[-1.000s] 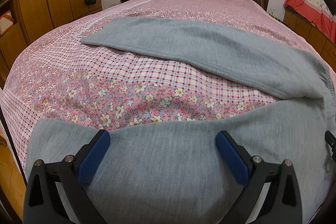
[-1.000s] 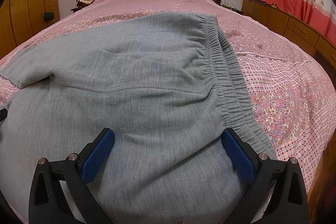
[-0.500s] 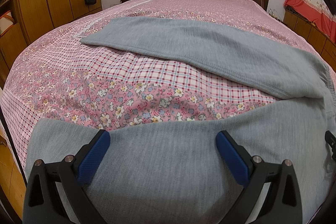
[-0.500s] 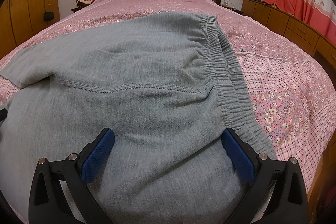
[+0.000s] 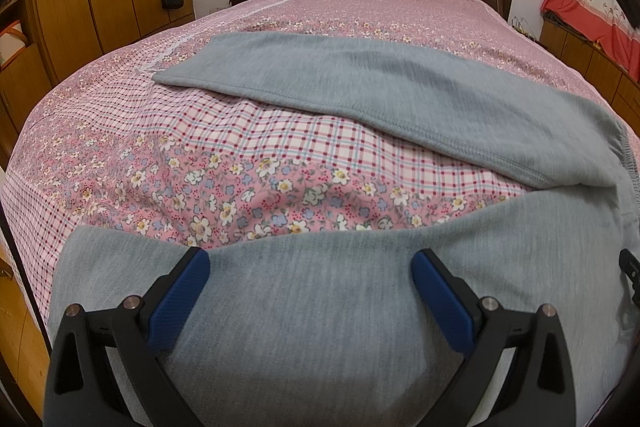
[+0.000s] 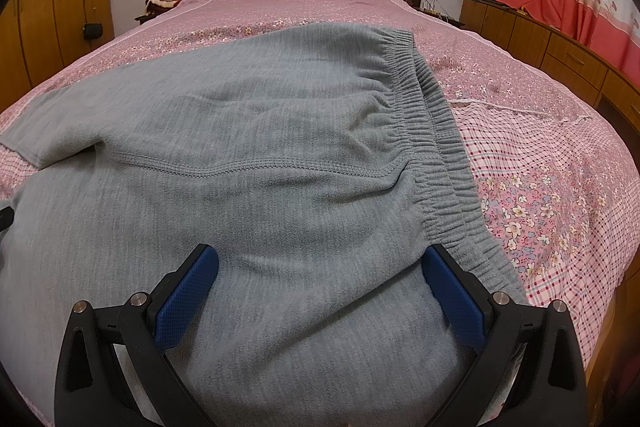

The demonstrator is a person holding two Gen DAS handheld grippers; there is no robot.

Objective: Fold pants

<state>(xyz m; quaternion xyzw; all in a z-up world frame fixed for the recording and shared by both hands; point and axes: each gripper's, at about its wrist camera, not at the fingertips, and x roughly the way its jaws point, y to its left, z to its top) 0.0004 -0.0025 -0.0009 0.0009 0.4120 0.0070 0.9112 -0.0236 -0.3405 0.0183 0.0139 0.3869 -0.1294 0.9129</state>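
Left wrist view shows the soft, limp grey pants (image 5: 400, 99) spread on the bed (image 5: 240, 155), likely best pinched at the near leg's hem and the waistband (image 6: 436, 147), with the left gripper (image 5: 310, 287) and right gripper (image 6: 320, 283) both wide open and empty over the fabric.

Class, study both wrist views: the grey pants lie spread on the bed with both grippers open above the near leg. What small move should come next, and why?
Probably lower and close both grippers on the near edge of the grey pants. The left gripper hovers open over the near leg and the right gripper open beside the waistband; the legs lie apart, unfolded.
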